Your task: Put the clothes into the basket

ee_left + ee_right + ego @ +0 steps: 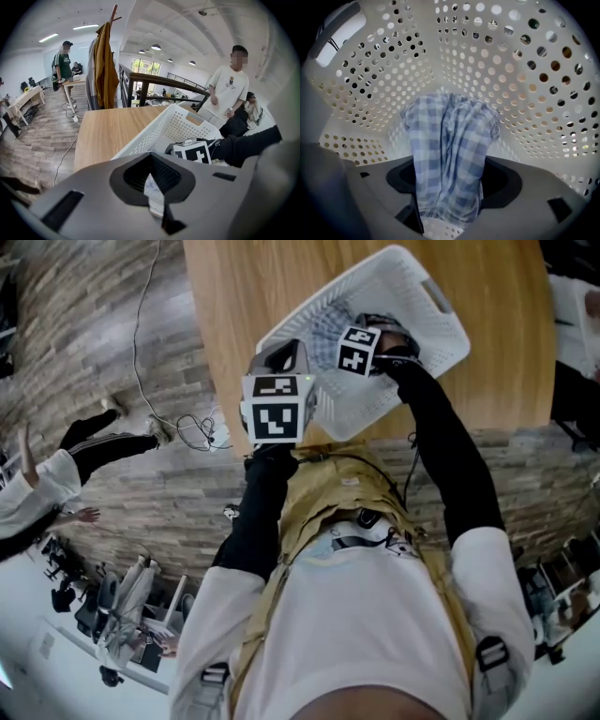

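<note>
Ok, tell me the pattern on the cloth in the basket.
Blue-and-white check on the cloth; clearest in the right gripper view.

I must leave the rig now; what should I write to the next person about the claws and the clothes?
Left claw: shut on a thin strip, seemingly of the checked cloth, at the near corner of the basket.
Right claw: open, inside the basket; the cloth hangs between its jaws, unpinched.
Done: cloth is in the basket, on the table.
To do: release left claw, withdraw both.

Checked cloth (pixel 447 159), upper edge blurred
</note>
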A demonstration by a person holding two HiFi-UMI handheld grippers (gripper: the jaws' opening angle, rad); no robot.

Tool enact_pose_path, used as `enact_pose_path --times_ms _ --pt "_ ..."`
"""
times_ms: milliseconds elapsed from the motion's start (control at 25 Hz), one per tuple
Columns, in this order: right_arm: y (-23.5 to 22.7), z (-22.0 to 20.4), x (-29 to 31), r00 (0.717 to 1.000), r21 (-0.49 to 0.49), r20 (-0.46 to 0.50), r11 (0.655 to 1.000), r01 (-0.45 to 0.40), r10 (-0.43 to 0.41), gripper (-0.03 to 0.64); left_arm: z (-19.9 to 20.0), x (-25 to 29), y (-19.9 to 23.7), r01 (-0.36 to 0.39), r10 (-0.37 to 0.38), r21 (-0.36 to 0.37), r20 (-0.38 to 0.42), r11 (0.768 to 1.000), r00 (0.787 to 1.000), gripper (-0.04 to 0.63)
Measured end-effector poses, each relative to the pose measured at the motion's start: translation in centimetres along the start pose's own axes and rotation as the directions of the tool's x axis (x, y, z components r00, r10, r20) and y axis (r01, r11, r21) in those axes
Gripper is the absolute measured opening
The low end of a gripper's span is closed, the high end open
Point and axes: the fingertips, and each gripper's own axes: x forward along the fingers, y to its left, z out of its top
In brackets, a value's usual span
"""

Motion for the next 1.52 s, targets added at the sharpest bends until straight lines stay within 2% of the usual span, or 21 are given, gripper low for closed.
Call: enact_pose_path --times_ms 280,440,640,760,960,1040,1240,1520 --pt "-1.2 -0.1 -5.0 0.997 0.003 0.029 0.998 0.07 -0.071 0.348 1.6 -1.5 -1.0 0.015 -0.017 0.018 0.064 1.0 0.998 0.0" --pt "-2.5 1.0 -9.6 0.981 0.057 0.09 0.984 0.168 -0.173 0.347 2.6 -2.5 -1.2 0.021 -0.024 0.029 0.104 0.999 0.994 0.0" --pt "-2.9 1.9 -16.6 0.936 0.087 0.162 0.949 0.302 -0.313 0.337 4.0 -4.5 -2.2 0.02 -0.027 0.045 0.163 0.999 0.986 0.0" --pt "-3.1 2.4 -20.4 0.895 0.149 0.209 0.917 0.369 -0.394 0.28 4.6 -5.6 -2.6 0.021 -0.031 0.052 0.19 0.998 0.981 0.0" --pt "-2.1 2.5 -24.6 0.838 0.284 0.28 0.874 0.394 -0.469 0.222 5.9 -7.7 -2.8 0.021 -0.035 0.062 0.232 0.998 0.972 0.0" --pt "-2.0 2.9 -26.5 0.798 0.35 0.324 0.848 0.398 -0.508 0.181 6.8 -8.4 -2.7 0.022 -0.04 0.072 0.26 0.997 0.965 0.0" --pt "-2.2 3.1 -32.6 0.644 0.538 0.418 0.746 0.392 -0.64 0.067 9.6 -10.9 -3.7 0.033 -0.075 0.121 0.37 0.992 0.926 0.0" --pt "-2.0 1.4 -39.3 0.449 0.729 0.461 0.615 0.301 -0.766 0.023 12.3 -14.0 -5.8 0.028 -0.112 0.188 0.458 0.982 0.882 0.0"
